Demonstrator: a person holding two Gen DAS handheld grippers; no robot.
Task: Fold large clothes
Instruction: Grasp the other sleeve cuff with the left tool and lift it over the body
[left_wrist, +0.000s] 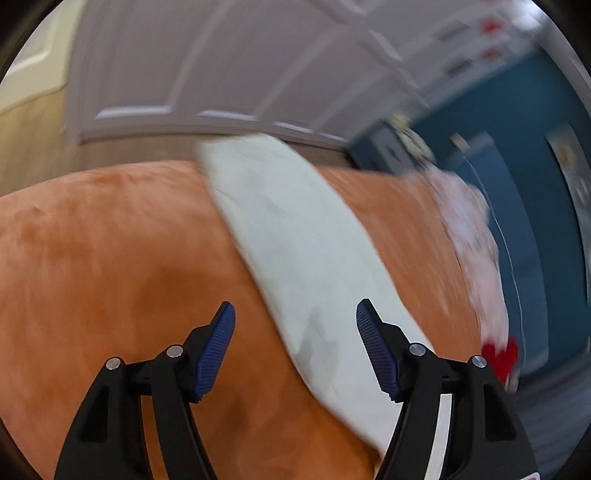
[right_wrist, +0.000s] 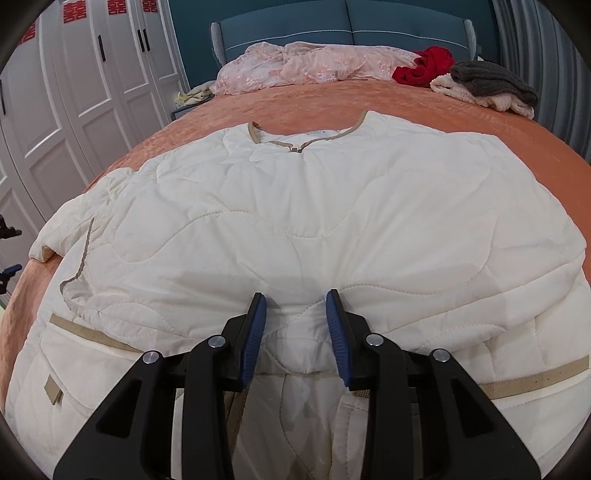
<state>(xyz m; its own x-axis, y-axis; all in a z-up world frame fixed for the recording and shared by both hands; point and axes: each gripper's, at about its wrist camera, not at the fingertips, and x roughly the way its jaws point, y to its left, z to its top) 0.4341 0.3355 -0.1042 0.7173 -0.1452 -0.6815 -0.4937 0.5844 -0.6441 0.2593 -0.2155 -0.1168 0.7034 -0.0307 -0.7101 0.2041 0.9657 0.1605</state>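
Note:
A large cream quilted jacket with tan trim lies spread on the orange bedspread, collar toward the headboard. My right gripper is closed on a bunched fold of the jacket near its lower middle. In the blurred left wrist view the jacket shows as a white strip across the orange bedspread. My left gripper is open and empty, just above the strip's left edge. The left gripper also shows at the left edge of the right wrist view.
A pink lace garment, a red garment, a grey one and a fluffy cream one lie by the blue headboard. White wardrobe doors stand left of the bed.

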